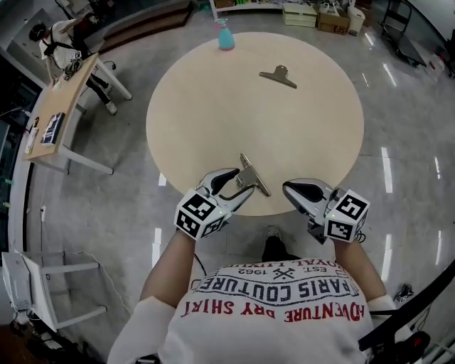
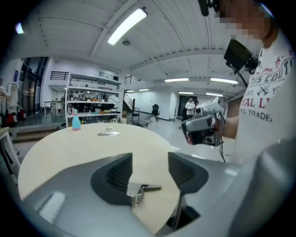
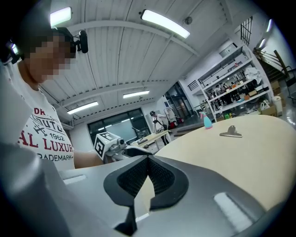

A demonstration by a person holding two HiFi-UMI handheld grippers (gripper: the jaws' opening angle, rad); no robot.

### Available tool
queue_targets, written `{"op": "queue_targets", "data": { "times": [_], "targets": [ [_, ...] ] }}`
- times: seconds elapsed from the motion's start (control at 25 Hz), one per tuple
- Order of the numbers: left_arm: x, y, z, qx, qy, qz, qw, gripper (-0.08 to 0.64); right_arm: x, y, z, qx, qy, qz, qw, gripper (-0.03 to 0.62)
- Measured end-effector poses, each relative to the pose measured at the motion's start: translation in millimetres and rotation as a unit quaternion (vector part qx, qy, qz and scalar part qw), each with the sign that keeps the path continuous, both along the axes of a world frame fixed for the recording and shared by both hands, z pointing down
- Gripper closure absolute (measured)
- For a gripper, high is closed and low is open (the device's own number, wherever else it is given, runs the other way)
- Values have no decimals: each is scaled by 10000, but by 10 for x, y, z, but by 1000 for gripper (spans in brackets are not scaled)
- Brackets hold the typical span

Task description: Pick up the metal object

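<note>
Two metal clips lie on the round beige table (image 1: 213,106). The near metal clip (image 1: 254,174) rests by the table's front edge. Its end lies between the jaws of my left gripper (image 1: 237,179), which stand apart, and the pads do not press on it. In the left gripper view this clip (image 2: 141,189) sits low in the gap of the left gripper (image 2: 150,169), closer to the left pad. The far metal clip (image 1: 278,75) lies towards the back of the table. My right gripper (image 1: 290,188) hovers at the front edge, right of the near clip, shut and empty (image 3: 148,159).
A light-blue bottle (image 1: 225,35) stands at the table's far rim. A wooden side desk (image 1: 57,114) with a person beside it stands to the left. Boxes (image 1: 316,15) and shelving line the back. The polished floor surrounds the table.
</note>
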State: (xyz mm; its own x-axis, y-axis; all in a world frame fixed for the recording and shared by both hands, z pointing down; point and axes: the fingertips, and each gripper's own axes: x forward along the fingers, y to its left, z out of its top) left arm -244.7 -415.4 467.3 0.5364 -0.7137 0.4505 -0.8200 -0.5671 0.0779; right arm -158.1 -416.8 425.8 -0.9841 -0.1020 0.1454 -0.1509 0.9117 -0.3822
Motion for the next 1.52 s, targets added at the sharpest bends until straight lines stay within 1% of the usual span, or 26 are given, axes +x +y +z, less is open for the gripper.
{"op": "queue_targets", "data": {
  "times": [0.12,0.16,0.2,0.36,0.4,0.48,0.56,0.68,0.8,0.96,1.0,1.08,1.16,1.24,1.32,1.44,1.52],
  "targets": [
    [-21,-177,478,-437,-353,277,9980,222,58,-126,112,-114,89,52,9999,591],
    [-30,-220,647,-589,-472,367,9965,188,76,-164,151,-166,121,75,9998,592],
    [-36,-255,805,-720,-601,464,9945,175,93,-202,190,-220,152,97,9996,591],
    [-51,-359,1349,-1026,-1283,856,9827,166,136,-358,357,-389,232,186,9988,591],
    [-55,-378,1453,-1077,-1397,897,9802,166,138,-383,397,-420,239,198,9986,591],
    [-59,-412,1585,-1168,-1509,941,9771,170,143,-413,465,-478,247,208,9983,591],
    [-53,-433,1662,-1256,-1535,976,9753,193,154,-428,531,-537,282,222,9979,591],
    [-69,-458,1739,-1287,-1544,944,9750,239,171,-447,622,-643,321,255,9971,591],
    [-82,-471,1778,-1271,-1460,908,9769,268,192,-466,691,-738,295,295,9964,591],
    [-75,-488,1774,-1241,-1404,795,9791,273,206,-486,735,-771,357,389,9956,592],
    [-66,-485,1728,-1235,-1365,757,9800,273,205,-489,720,-755,367,408,9956,591],
    [-12,-485,1473,-1050,-1145,654,9857,273,205,-495,631,-671,336,437,9962,592],
    [65,-454,1041,-716,-765,550,9930,273,218,-502,495,-525,269,486,9971,591],
    [126,-366,519,-335,-328,446,9979,273,243,-489,336,-326,214,540,9978,591],
    [141,-233,9,60,-33,329,9994,273,264,-440,154,-95,170,577,9981,591],
    [107,9,-598,557,106,189,9982,273,254,-320,-153,250,65,583,9980,591],
    [97,187,-874,796,199,161,9965,273,224,-224,-349,423,-32,524,9977,592]
  ]
}}
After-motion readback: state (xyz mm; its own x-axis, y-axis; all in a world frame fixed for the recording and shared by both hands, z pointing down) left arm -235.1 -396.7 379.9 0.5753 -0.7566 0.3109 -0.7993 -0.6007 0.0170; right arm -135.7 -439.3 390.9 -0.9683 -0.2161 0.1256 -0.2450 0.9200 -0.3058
